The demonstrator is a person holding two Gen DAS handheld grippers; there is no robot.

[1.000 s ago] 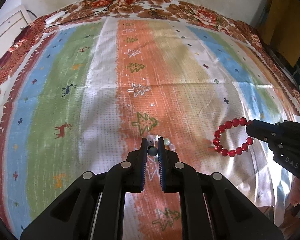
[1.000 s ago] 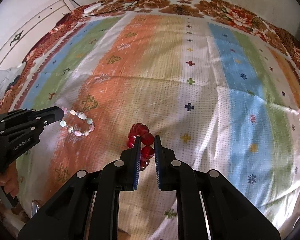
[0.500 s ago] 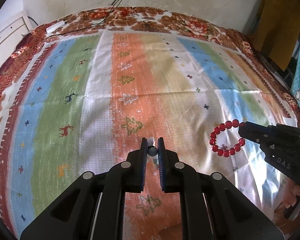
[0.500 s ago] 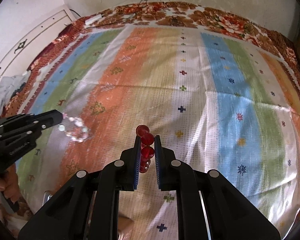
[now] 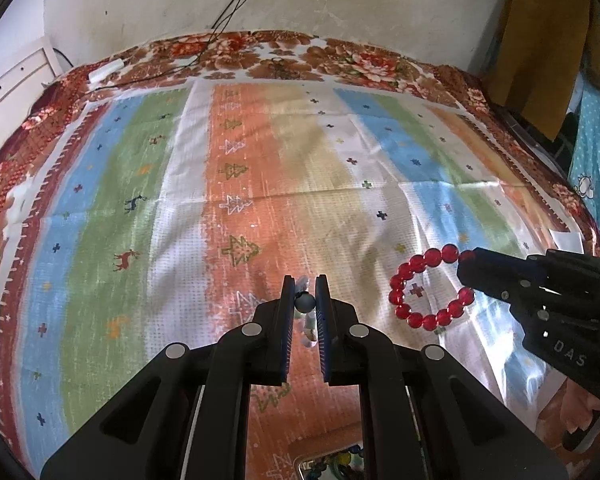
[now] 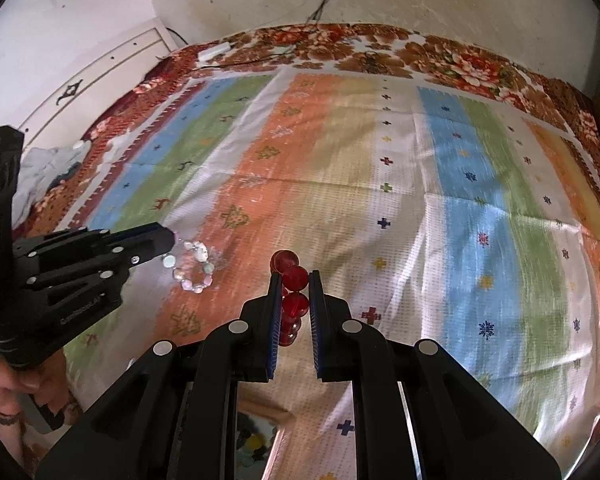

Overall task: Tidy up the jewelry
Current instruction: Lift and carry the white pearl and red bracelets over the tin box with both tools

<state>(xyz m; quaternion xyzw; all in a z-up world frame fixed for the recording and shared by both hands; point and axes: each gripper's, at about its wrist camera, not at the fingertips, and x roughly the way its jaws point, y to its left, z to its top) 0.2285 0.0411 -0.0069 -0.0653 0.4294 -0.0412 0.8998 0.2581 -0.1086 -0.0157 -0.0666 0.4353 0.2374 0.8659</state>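
Two handheld grippers above a bed covered with a striped blanket bearing tree, deer and cross motifs. The left gripper is clamped on a pale, pearly bead bracelet; in the left wrist view a dark bead sits pinched between the pads, the remaining beads hanging below. In the right wrist view the same bracelet dangles as a small loop from the gripper tip, clear of the blanket. The right gripper is clamped on a red bead bracelet, its beads stacked between the pads; in the left wrist view the bracelet hangs as an open ring from the gripper tip, over the orange and white stripes. A box with a wooden rim holding blurred coloured beads appears at the lower edge, beneath the grippers. A hand grasps the left gripper's handle. Cables run down the wall behind the bed.
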